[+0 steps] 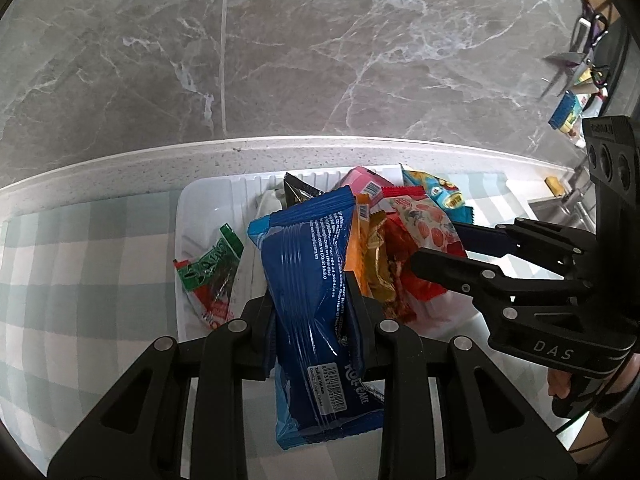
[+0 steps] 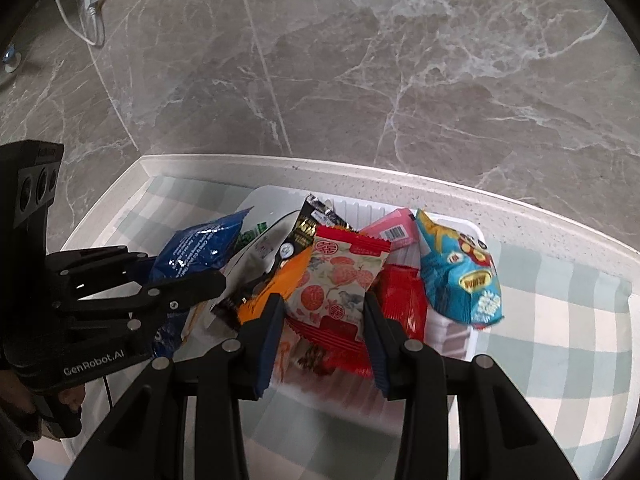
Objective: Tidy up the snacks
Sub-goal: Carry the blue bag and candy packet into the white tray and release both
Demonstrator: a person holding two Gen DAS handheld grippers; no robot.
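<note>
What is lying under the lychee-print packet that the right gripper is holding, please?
Under the lychee-print packet, gripped by the right gripper, lie a red packet and an orange one. Anything deeper is covered.

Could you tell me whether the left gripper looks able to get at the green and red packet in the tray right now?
Probably not yet: the left gripper is shut on the blue packet, though the green and red packet lies uncovered.

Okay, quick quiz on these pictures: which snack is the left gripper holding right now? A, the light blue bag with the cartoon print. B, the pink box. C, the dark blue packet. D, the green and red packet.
C: in the left wrist view the left gripper has both fingers pressed against the sides of the dark blue packet, lifted over the white tray.
</note>
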